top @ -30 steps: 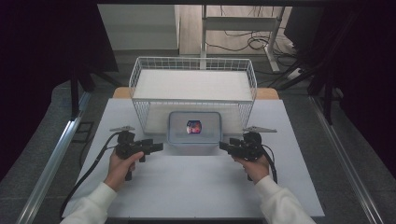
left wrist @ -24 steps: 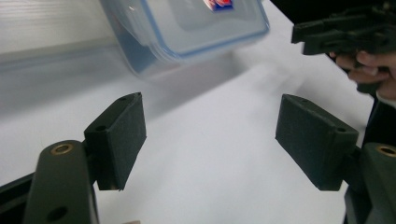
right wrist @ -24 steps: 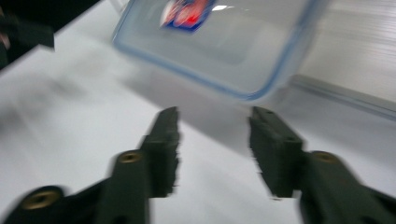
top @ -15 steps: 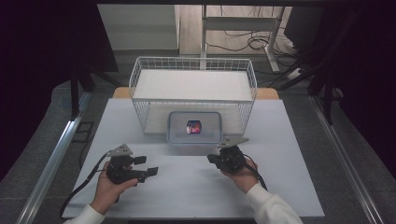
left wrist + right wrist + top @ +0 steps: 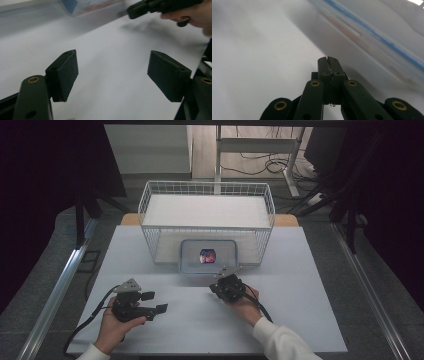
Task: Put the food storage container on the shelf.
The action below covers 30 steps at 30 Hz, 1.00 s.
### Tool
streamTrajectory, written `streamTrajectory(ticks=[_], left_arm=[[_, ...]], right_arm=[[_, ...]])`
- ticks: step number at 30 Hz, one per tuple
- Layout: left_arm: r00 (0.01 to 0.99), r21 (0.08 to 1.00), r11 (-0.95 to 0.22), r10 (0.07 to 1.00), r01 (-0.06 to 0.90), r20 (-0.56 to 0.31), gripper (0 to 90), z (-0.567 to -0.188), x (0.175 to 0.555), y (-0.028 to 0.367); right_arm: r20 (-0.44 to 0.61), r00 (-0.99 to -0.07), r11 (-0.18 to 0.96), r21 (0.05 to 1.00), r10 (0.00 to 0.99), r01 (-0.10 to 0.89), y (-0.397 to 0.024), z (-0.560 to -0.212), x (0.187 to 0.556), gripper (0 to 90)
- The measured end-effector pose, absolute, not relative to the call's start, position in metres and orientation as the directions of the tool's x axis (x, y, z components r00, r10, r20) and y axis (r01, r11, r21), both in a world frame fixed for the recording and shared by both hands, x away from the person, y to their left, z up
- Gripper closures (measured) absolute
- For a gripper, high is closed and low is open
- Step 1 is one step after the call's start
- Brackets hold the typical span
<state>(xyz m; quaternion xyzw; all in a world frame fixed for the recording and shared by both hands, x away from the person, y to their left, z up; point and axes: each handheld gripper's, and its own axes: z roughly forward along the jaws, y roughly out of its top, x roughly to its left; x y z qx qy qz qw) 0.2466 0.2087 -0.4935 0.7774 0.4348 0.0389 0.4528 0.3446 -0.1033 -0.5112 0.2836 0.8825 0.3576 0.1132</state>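
A clear lidded container [image 5: 192,265] with a blue rim sits on the white table [image 5: 310,290], half under the front of a wire basket [image 5: 206,187]. A small red and blue item [image 5: 208,255] lies inside it. My right gripper [image 5: 219,285] is just in front of the container's near edge. Its jaws are pressed together with nothing between them [image 5: 328,60], and the container [image 5: 374,32] is blurred beside them. My left gripper [image 5: 155,302] rests low over the table at the front left, with its jaws wide apart [image 5: 112,72] and nothing between its pads [image 5: 63,72]. The container [image 5: 85,6] lies far ahead of it.
The wire basket stands at the back centre with a white board inside. Cables trail from both grippers toward the table's near edge. Metal rails [image 5: 55,295] run along both sides of the table. The other hand's gripper [image 5: 155,6] crosses the top right of the left gripper view.
Both hands have drawn back from the basket toward the near edge. The right gripper has then shifted left, in front of the container. The left hand has kept still for the last half second.
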Motion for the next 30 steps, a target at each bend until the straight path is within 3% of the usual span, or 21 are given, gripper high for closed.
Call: streamTrajectory(ticks=[6,11,30], left_arm=[[0.623,0.730,-0.243,0.721,0.638,-0.304,23.7,-0.495,0.242,0.208],[0.631,0.744,-0.218,0.702,0.632,-0.331,23.7,-0.492,0.240,0.210],[0.631,0.743,-0.224,0.706,0.631,-0.323,23.6,-0.492,0.240,0.211]], right_arm=[[-0.017,-0.803,0.584,0.695,0.596,0.419,-0.089,-0.512,0.354,89.4],[-0.030,-0.783,0.569,0.703,0.622,0.425,-0.084,-0.511,0.363,89.4],[0.011,-0.728,0.476,0.750,0.686,0.460,-0.076,-0.496,0.389,89.4]])
